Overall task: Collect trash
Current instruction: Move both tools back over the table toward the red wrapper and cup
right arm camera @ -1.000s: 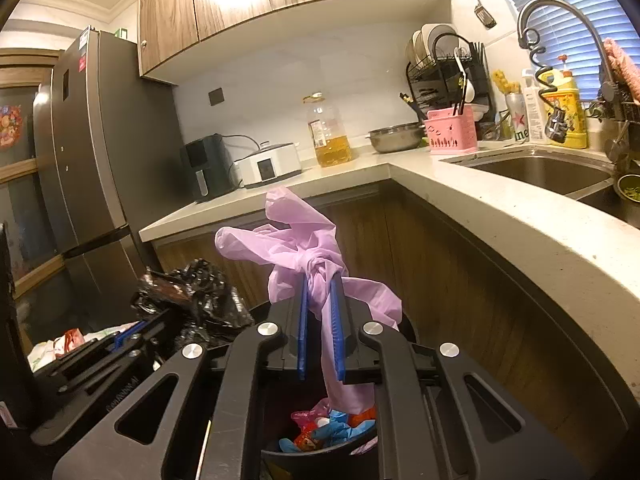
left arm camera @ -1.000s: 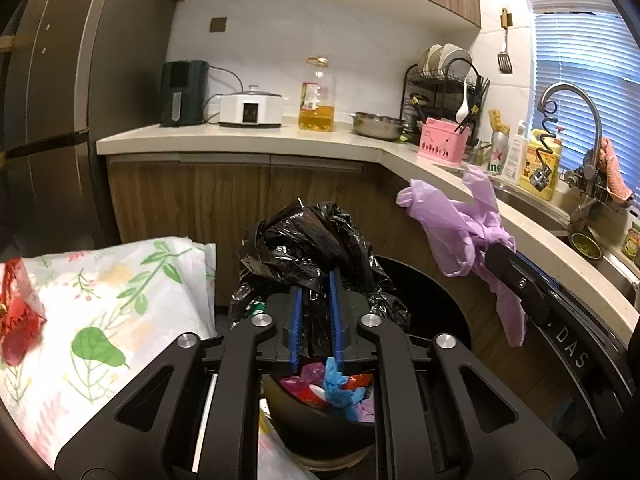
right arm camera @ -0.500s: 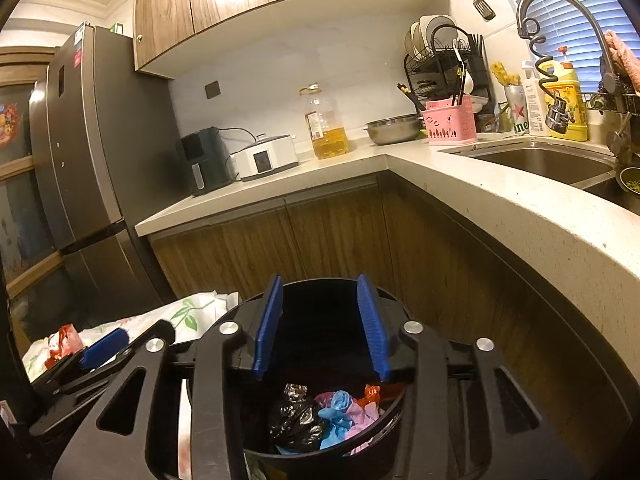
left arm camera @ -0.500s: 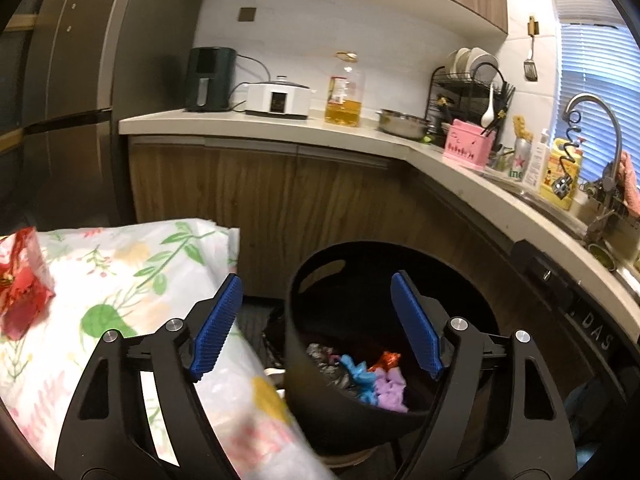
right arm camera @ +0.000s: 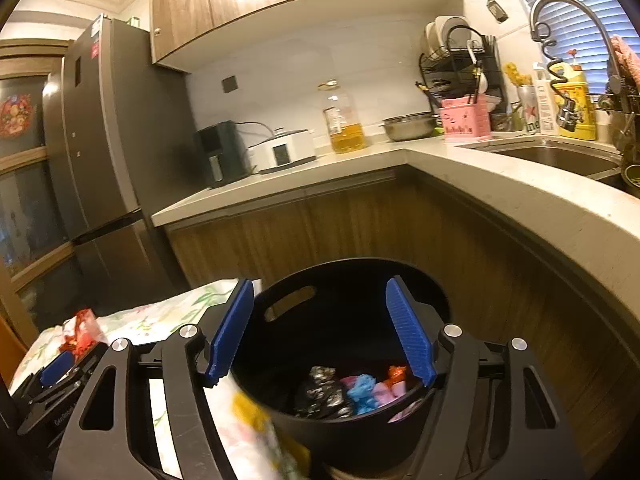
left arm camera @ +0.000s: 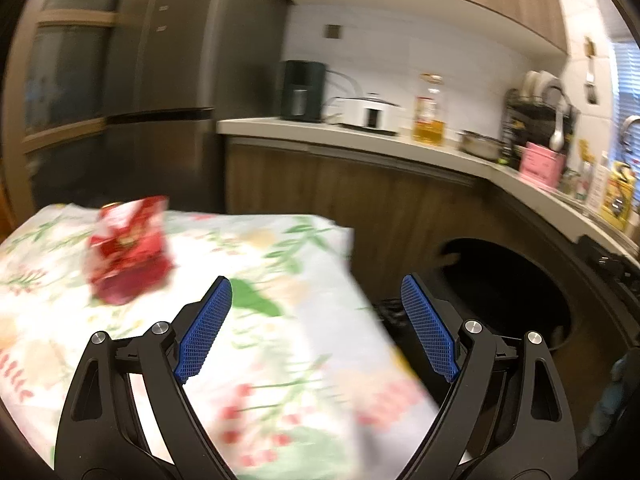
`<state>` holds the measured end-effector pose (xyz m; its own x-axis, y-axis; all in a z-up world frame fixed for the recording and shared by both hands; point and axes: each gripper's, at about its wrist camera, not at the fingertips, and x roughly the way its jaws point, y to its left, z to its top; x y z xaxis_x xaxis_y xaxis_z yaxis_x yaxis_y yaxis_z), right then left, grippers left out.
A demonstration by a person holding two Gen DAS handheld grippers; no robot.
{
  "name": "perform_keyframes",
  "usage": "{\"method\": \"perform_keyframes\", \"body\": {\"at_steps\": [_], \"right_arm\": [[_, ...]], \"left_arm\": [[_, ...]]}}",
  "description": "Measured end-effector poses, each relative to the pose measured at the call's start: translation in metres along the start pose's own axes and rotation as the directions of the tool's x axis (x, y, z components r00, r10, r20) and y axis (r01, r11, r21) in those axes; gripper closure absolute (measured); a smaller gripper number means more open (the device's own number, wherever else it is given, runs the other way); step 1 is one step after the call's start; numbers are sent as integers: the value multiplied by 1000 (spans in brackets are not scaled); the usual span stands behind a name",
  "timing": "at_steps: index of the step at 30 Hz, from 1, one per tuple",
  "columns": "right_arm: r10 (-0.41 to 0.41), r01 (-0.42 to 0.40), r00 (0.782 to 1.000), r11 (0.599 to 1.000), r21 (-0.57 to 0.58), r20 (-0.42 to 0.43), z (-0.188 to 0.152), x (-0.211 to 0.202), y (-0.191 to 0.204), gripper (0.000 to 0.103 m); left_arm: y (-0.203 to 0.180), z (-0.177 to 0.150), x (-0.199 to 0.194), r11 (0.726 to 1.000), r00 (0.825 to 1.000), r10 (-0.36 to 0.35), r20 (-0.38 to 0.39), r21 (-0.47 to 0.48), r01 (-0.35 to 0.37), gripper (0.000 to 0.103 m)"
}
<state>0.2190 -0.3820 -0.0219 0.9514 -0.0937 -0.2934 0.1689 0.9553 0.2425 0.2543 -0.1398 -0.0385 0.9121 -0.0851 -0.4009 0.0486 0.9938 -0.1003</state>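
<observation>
- Right gripper (right arm camera: 320, 330): one. Its jaws have just been opening and now stand well apart with nothing between the blue pads; it hangs directly above the black bin (right arm camera: 432, 304).
- Left gripper (left arm camera: 316, 328): one. Its jaws have likewise just been opening and stand very wide and empty; it sits over the floral cloth (left arm camera: 280, 360) to the left of the bin, with the bin's rim off its right finger.
- Black bin: one, round, with one handle slot showing in its far wall. It stands on the floor against the wooden cabinets. Inside lie one crumpled black bag (right arm camera: 320, 392), blue and pink scraps beside it, and one small orange scrap; their exact count cannot be told.
- Floral cloth: one, spread on a surface just left of the bin, its near corner touching the bin's rim in the right wrist view.
- Red wrapper (left arm camera: 128, 248): one, crumpled, lying on the cloth on the side away from the bin. It looks to be the only trash left outside.
- Step in hand, as judged: take the wrapper with the left gripper. Best done by centring the wide jaws over its bulk, closing without pinching the cloth, and lifting clear before swinging to the bin.
- Counter (right arm camera: 500, 184), behind the bin: one oil bottle (right arm camera: 346, 120), one steel bowl, one pink caddy.
</observation>
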Motion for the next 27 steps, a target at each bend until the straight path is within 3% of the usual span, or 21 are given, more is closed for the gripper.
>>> {"method": "perform_keyframes", "body": {"at_steps": [7, 12, 22, 27], "right_arm": [[98, -99, 994, 994, -38, -43, -19, 8, 52, 34], [191, -198, 977, 977, -75, -92, -35, 24, 106, 34], [384, -415, 899, 900, -135, -210, -69, 69, 240, 34], [388, -425, 894, 894, -144, -224, -78, 83, 271, 34]], "left_arm": [[77, -6, -6, 985, 988, 155, -8, -69, -156, 18], [137, -10, -18, 958, 968, 251, -17, -140, -251, 18], [223, -1, -44, 907, 932, 363, -11, -224, -356, 18], [244, 10, -39, 907, 934, 357, 6, -240, -345, 14]]}}
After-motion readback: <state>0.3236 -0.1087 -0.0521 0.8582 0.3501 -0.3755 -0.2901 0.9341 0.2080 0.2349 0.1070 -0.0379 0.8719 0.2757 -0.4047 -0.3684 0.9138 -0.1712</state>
